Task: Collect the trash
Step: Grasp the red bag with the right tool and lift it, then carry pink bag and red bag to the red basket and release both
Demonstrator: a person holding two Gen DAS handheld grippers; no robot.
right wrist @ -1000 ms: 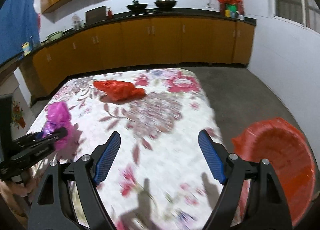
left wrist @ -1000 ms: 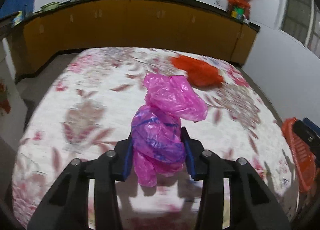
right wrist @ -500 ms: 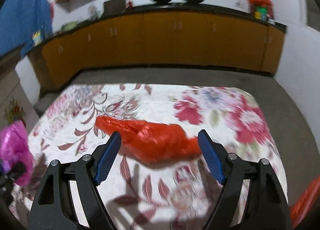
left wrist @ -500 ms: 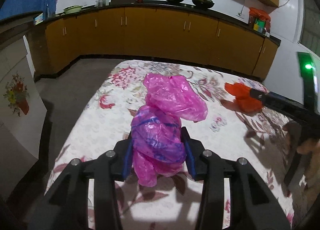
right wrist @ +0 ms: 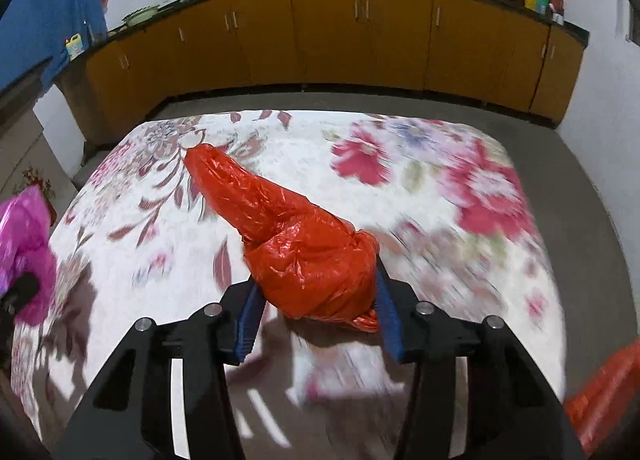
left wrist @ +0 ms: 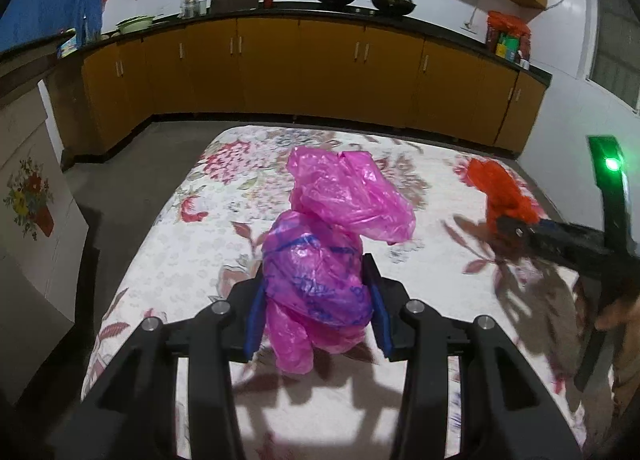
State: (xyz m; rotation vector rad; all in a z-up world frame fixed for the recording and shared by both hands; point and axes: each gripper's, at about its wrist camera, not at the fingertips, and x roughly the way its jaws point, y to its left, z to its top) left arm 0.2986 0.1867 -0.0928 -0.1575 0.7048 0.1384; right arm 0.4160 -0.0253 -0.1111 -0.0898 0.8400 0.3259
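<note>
My left gripper (left wrist: 316,304) is shut on a crumpled pink plastic bag (left wrist: 324,244) and holds it above the floral tablecloth (left wrist: 192,256). My right gripper (right wrist: 316,308) is shut on the near end of a crumpled red plastic bag (right wrist: 280,228), whose far end stretches away over the cloth. The red bag also shows in the left wrist view (left wrist: 500,192), with the right gripper (left wrist: 516,230) on it. The pink bag shows at the left edge of the right wrist view (right wrist: 24,244).
The table with the floral cloth (right wrist: 460,196) stands in a kitchen. Orange cabinets (left wrist: 328,68) with a dark counter run along the back wall. A red basket (right wrist: 600,396) sits low at the right, beside the table. Grey floor lies around the table.
My right gripper moved in over the red bag and closed on it. My left gripper kept its hold on the pink bag and swung left.
</note>
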